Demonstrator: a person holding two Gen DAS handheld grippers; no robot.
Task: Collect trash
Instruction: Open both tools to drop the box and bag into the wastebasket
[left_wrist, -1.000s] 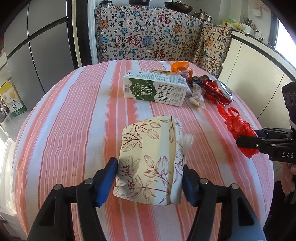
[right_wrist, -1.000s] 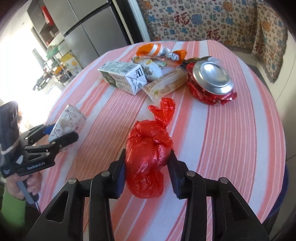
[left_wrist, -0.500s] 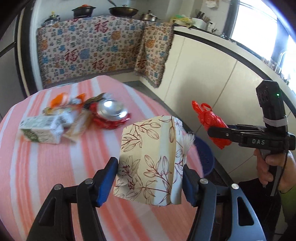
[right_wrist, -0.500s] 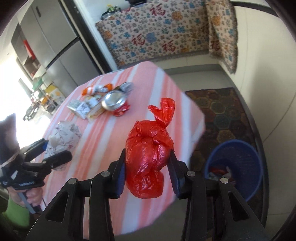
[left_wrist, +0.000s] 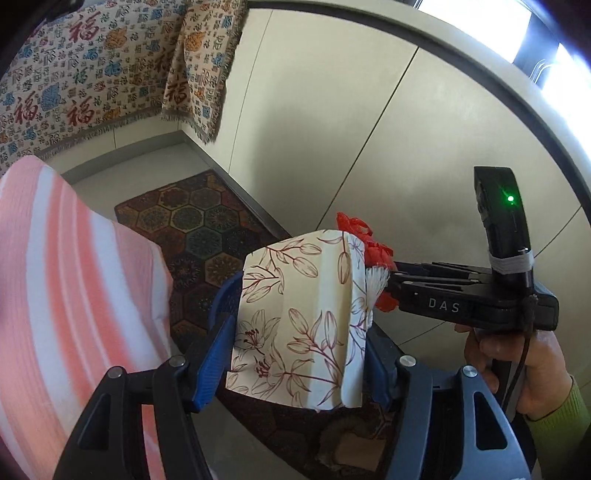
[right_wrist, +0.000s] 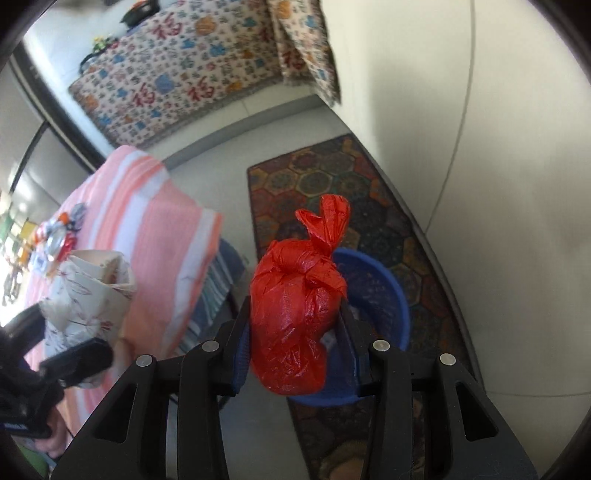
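Both my grippers carry trash beside the blue bin.

Left wrist view: my left gripper (left_wrist: 299, 354) is clamped on a flowered paper packet (left_wrist: 299, 321), held in the air past the edge of the striped tablecloth (left_wrist: 74, 295), above the patterned rug (left_wrist: 195, 221); my right gripper (left_wrist: 388, 284) is just behind it with the red bag (left_wrist: 373, 251). Right wrist view: my right gripper (right_wrist: 295, 328) squeezes the knotted red bag (right_wrist: 295, 314) directly over the blue bin (right_wrist: 384, 295), which stands on the rug (right_wrist: 332, 177) near the tablecloth (right_wrist: 155, 229). The packet (right_wrist: 88, 295) hangs left of the bin.
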